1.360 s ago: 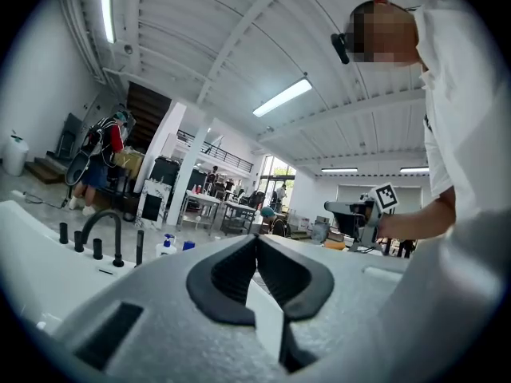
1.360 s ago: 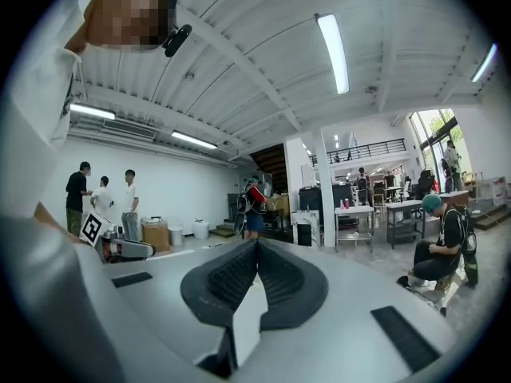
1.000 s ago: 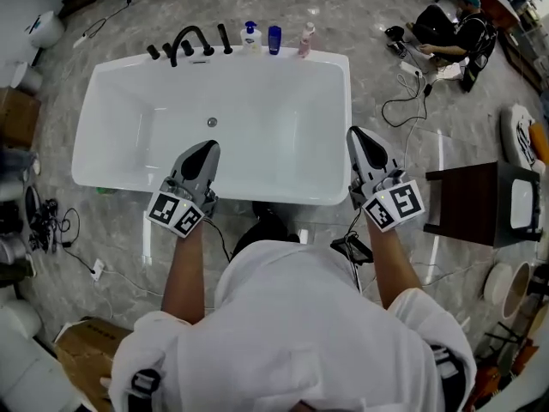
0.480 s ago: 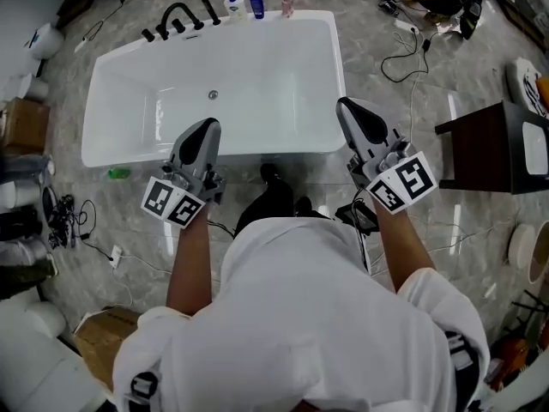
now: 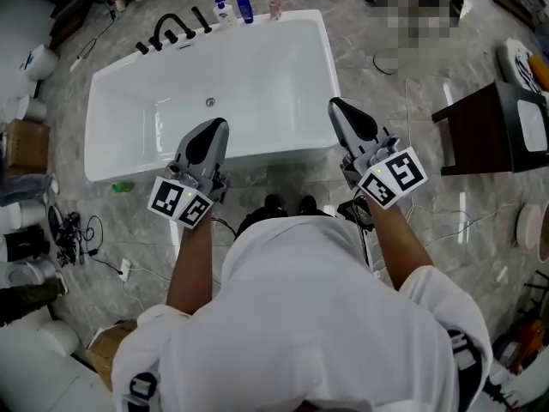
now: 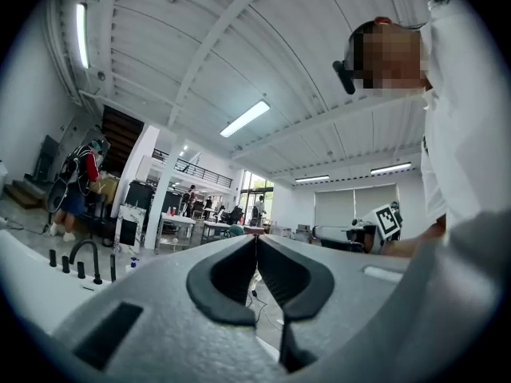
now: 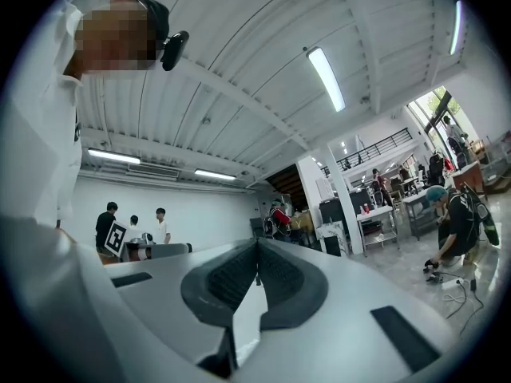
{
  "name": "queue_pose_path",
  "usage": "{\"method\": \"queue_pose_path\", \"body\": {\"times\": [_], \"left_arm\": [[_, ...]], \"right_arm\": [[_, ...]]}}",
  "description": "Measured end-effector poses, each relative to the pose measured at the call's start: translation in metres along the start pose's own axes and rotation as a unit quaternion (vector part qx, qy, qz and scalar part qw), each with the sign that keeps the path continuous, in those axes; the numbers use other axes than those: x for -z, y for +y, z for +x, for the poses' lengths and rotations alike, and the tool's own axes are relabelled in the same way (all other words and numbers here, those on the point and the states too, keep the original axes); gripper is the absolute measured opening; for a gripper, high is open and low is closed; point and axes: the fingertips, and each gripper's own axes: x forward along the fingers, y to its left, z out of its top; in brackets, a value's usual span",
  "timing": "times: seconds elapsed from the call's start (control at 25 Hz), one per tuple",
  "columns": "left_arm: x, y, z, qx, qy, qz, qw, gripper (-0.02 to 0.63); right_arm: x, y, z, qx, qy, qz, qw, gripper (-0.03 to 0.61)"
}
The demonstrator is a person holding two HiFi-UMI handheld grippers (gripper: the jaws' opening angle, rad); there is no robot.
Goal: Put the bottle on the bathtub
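The white bathtub [image 5: 129, 157] lies ahead of me in the head view, with a black faucet [image 5: 165, 33] at its far left corner. Three bottles stand on its far rim: a white pump bottle [image 5: 221, 9], a blue one [image 5: 244, 8] and a pink one [image 5: 274, 3]. A small green object [image 5: 123, 186] lies on the floor by the tub's near left corner. My left gripper [image 5: 214, 127] and right gripper [image 5: 340, 108] hang over the tub's near edge, both shut and empty. In both gripper views the jaws, left [image 6: 255, 242] and right [image 7: 257, 247], touch and point up at the hall ceiling.
A dark wooden stool [image 5: 480, 131] stands right of the tub. Cables [image 5: 81, 234] and a power strip lie on the floor at the left, beside a cardboard box [image 5: 26, 144]. More cables run at the right [image 5: 446, 226]. People stand far off in the hall.
The tub has slid up and to the left in the head view, as the person has stepped back from it. Both grippers stay shut and empty, side by side.
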Motion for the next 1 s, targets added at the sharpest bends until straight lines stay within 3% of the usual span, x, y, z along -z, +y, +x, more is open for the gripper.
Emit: {"method": "queue_pose_path", "body": {"times": [0.64,0.88,1.0], "left_arm": [[0.001,0.018,-0.006,0.002,0.013,0.011,0.9999,0.018],[0.008,0.007,0.0,0.031,0.02,0.009,0.9993,0.018],[0.0,0.01,-0.003,0.023,-0.002,0.012,0.9996,0.018]], "right_arm": [[0.004,0.031,0.037,-0.018,0.007,0.006,1.0,0.012],[0.015,0.03,0.038,-0.007,0.009,0.024,1.0,0.012],[0.014,0.03,0.04,-0.004,0.009,0.024,1.0,0.012]]}}
